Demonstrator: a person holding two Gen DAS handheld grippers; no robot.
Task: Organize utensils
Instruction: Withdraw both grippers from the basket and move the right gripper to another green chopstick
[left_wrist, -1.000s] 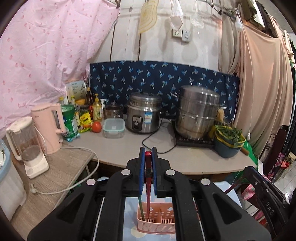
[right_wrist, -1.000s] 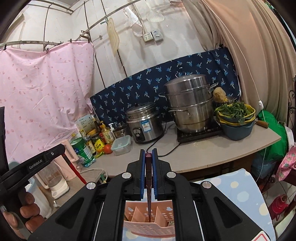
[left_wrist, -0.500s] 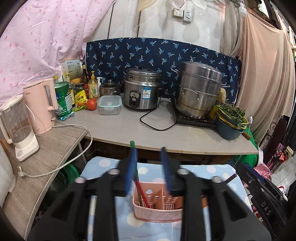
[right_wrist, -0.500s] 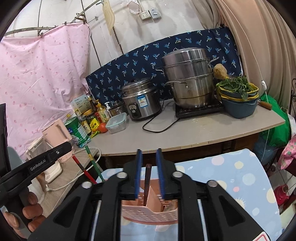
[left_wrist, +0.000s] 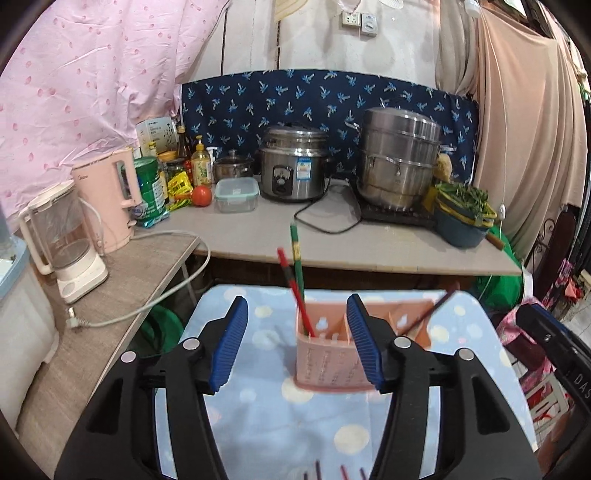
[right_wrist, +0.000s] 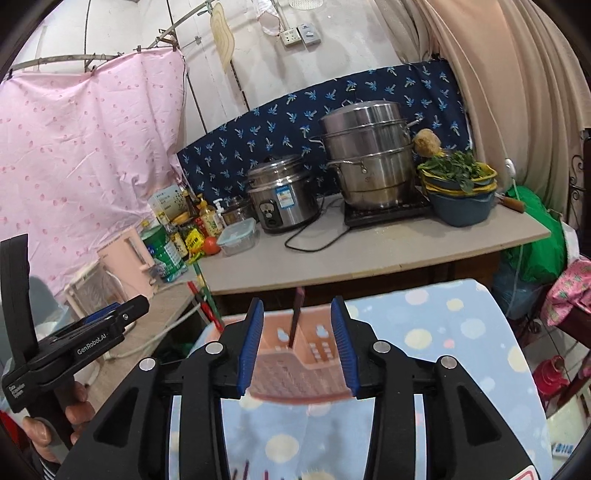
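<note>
One second ago both grippers were closed on chopsticks above the pink caddy; now both have let go. The left gripper (left_wrist: 297, 349) has just been opening, and its blue pads stand well apart with nothing pressed between them. The red chopstick (left_wrist: 295, 291) and the green chopstick (left_wrist: 296, 258) that it held before now stand by themselves in the left compartment of the pink utensil caddy (left_wrist: 328, 363), leaning a little to the left, with their tops above the rim. The right gripper (right_wrist: 297, 341) has also just been opening; its jaws are at a medium width, and the dark chopstick (right_wrist: 295, 317) that was clamped between them one second ago now stands free in a middle compartment of the caddy, not touched by either pad. In the left wrist view this dark chopstick (left_wrist: 430, 312) leans to the right in the right part of the caddy. The caddy stands on a blue cloth with pale dots (left_wrist: 258, 417), which covers the low table in front of the kitchen counter (left_wrist: 369, 243). Compared with the earlier frames, both cameras look more downward, so more of the caddy and the cloth is visible. At the lower edge of the left view, a few dark utensil tips (left_wrist: 317, 472) lie on the cloth, too small to identify. The person's left hand (right_wrist: 55, 424) grips the handle of the left gripper.
</note>
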